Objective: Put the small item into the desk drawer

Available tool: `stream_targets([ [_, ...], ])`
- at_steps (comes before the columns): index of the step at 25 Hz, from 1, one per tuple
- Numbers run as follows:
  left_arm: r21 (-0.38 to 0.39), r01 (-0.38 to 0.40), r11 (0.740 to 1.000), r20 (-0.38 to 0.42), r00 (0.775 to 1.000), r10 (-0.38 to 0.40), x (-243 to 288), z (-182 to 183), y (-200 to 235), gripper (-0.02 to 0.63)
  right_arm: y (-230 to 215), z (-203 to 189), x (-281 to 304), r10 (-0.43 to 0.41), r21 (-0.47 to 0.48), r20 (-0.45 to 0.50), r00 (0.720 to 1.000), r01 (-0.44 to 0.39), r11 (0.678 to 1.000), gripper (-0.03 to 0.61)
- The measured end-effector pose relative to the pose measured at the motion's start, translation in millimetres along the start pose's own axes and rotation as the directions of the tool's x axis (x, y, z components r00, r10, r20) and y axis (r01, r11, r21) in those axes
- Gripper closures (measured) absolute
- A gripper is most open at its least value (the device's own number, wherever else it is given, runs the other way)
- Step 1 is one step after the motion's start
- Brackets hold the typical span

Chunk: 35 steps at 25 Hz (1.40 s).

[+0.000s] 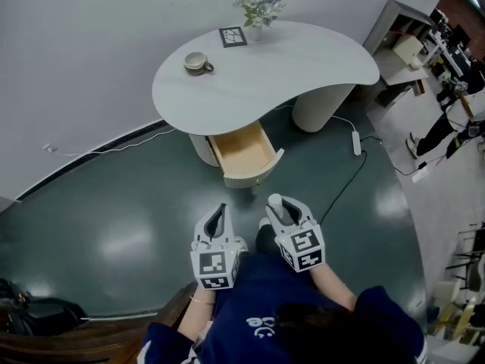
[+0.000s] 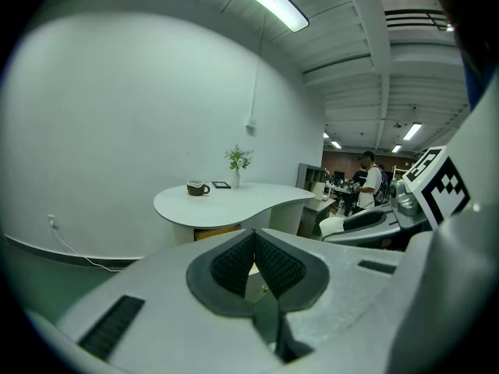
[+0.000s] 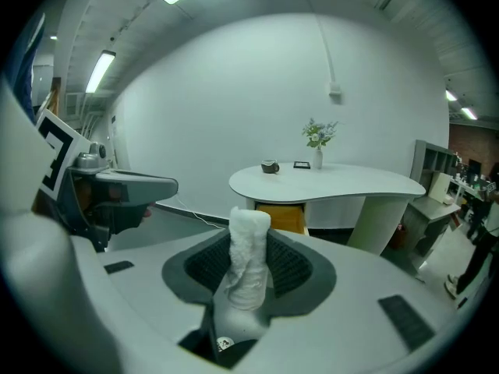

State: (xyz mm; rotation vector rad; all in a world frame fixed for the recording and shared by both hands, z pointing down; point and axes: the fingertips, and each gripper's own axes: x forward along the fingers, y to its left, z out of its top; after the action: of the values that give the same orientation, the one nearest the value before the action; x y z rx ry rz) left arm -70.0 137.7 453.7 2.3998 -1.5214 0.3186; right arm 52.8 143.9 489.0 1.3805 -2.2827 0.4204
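Glossy dark-green floor [image 1: 114, 226] fills the lower frame beneath you, with pale glare patches on it. Nearest to you are your two grey grippers, each carrying one marker cube.

Your left gripper [image 1: 220, 209] sits low, just left of centre. Its ribbed dark pads [image 2: 234, 262] meet at the tips, so its jaws are closed with nothing between them.

Your right gripper [image 1: 277, 202], just beside it, is clamped on the single small item: a white roll [image 3: 249, 259] of soft, crinkled material. It stands upright between the black textured pads and pokes out above them.

Just beyond the grippers, in the middle of the head view, one drawer [image 1: 244, 150] is pulled out. It is a pale wooden box with a cream front.

Over it lies the white kidney-shaped desk [image 1: 295, 67], smooth-topped, on two rounded pedestals. It carries three things toward the top of the frame: one beige cup [image 1: 196, 63], one small dark square frame [image 1: 233, 36] and one vase of pale flowers [image 1: 259, 10].

One black cable with a white power strip [image 1: 356, 142] trails on the floor at the right. At the far right edge stands a person [image 1: 447, 123].
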Motion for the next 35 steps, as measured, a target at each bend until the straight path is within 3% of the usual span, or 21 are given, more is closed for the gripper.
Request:
stream_targets([
  [9,-0.008,-0.032,0.999,-0.019,0.999,0.032,41,8,9,0.611,-39,11,33,0.014,0.039,-0.012,1.000,-0.014,0.999,0.433],
  [25,-0.038,-0.146,0.989,-0.084,0.986,0.143,142,33,40,0.611,-98,63,134,0.179,-0.038,-0.068,0.981,-0.182,0.983,0.433],
  [31,-0.041,-0.222,0.974,-0.119,0.969,0.216,171,35,55,0.611,-109,73,167,0.284,-0.110,-0.124,0.951,-0.298,0.948,0.433],
  [35,-0.056,-0.267,0.962,-0.134,0.957,0.257,189,39,57,0.611,-106,79,182,0.377,-0.142,-0.166,0.911,-0.400,0.905,0.433],
])
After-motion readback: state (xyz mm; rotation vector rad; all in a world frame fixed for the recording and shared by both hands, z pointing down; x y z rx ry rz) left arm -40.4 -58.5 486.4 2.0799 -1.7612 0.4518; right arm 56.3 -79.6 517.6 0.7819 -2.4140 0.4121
